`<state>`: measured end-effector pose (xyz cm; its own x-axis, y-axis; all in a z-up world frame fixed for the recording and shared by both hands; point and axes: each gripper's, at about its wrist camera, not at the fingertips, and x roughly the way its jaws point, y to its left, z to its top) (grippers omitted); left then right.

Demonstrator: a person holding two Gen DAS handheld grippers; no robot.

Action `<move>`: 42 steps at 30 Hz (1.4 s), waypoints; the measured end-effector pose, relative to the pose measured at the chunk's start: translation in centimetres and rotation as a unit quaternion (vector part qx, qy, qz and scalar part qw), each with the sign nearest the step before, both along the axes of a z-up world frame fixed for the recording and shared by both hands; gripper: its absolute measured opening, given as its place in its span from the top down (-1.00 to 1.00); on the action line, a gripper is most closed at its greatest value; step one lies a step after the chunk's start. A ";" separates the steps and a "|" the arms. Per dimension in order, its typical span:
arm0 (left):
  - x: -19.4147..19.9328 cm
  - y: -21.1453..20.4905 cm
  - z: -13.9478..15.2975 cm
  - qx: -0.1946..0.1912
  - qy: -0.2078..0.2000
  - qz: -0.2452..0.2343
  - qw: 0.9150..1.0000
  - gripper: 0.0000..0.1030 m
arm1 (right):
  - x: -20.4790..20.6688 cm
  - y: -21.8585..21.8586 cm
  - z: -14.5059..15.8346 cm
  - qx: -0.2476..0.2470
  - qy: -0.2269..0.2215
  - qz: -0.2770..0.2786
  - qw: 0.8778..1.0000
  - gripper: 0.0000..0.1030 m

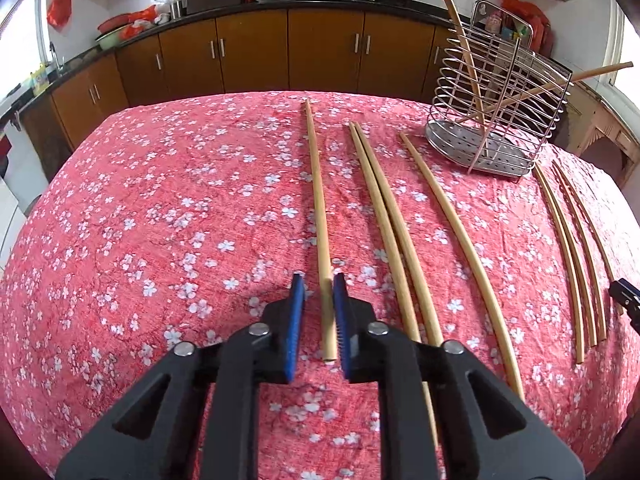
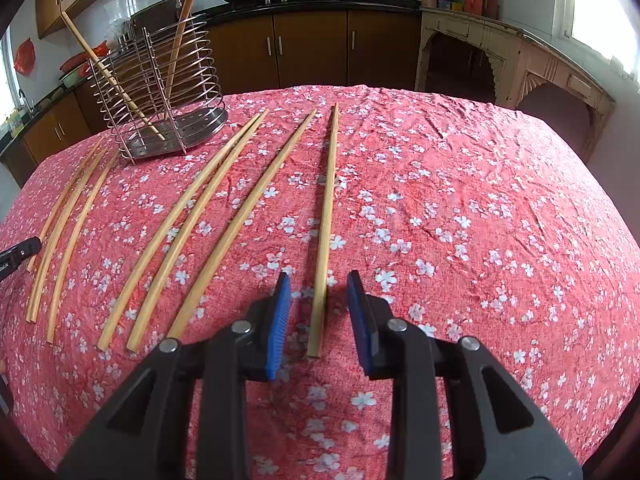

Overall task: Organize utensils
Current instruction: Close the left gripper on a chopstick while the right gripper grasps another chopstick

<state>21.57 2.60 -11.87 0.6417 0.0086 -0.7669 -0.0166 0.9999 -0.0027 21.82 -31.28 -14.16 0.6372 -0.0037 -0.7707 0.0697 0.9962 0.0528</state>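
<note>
Several long bamboo chopsticks lie side by side on a red flowered tablecloth [image 1: 160,220]. My left gripper [image 1: 318,280] is open, its blue pads on either side of the near end of the leftmost chopstick [image 1: 320,216]. My right gripper [image 2: 318,276] is open wider, straddling the near end of the rightmost chopstick [image 2: 326,220]. A wire utensil holder [image 1: 496,120] stands at the far side of the table with two chopsticks leaning in it; it also shows in the right wrist view [image 2: 160,100].
Brown kitchen cabinets [image 1: 320,48] and a dark counter with woks run behind the table. A worn pale sideboard [image 2: 512,60] stands to the right. The other gripper's tip shows at the left wrist view's right edge [image 1: 624,296].
</note>
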 end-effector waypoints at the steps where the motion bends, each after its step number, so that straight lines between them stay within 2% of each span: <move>1: 0.1 0.2 0.0 0.000 0.000 0.000 1.000 0.78 | 0.0 0.0 0.0 0.000 0.000 0.000 1.000 0.43; 42: 0.2 0.4 0.0 -0.006 0.000 0.005 1.000 0.81 | -0.2 0.0 0.0 0.006 0.000 -0.002 1.000 0.43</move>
<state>21.78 3.04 -11.86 0.6414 0.0062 -0.7672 -0.0261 0.9996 -0.0137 21.57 -31.31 -14.14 0.6373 0.0023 -0.7707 0.0739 0.9952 0.0642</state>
